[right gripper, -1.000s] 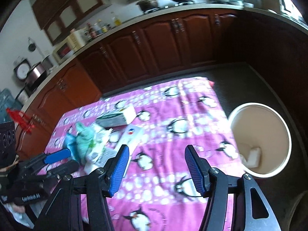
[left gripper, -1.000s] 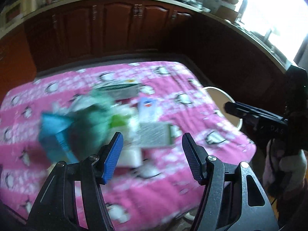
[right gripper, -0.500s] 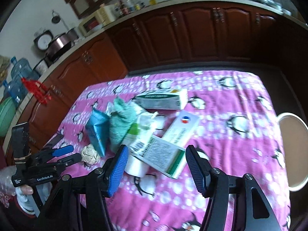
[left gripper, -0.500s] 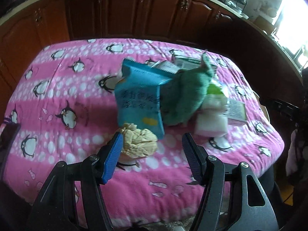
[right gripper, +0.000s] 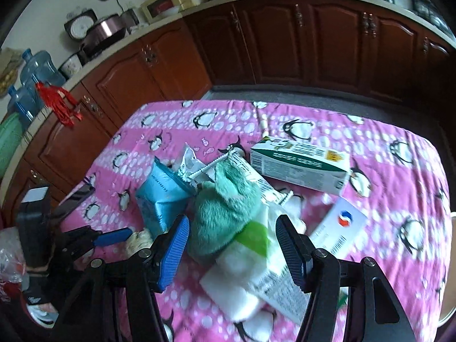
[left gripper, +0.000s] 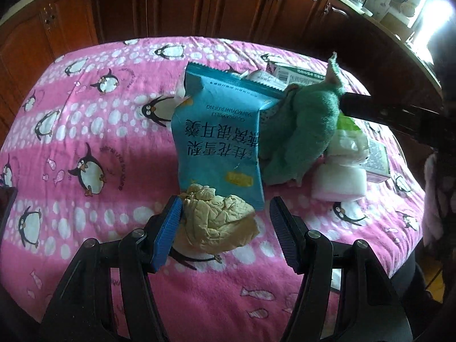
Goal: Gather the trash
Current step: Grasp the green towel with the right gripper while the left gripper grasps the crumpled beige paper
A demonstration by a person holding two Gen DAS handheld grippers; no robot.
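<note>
Both wrist cameras look steeply down, close over the table (left gripper: 85, 108). The left faces the paper wad (left gripper: 216, 222); the right faces the green cloth (right gripper: 225, 213). Both share the trash pile.

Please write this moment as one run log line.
step: reaching for trash | left tool: open around paper ball | right tool: open over green cloth | nothing held | table: pile remains

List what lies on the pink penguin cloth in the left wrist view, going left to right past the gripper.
crumpled tan paper ball → blue snack packet → green fuzzy cloth → white foam block → small printed box at the right edge.
</note>
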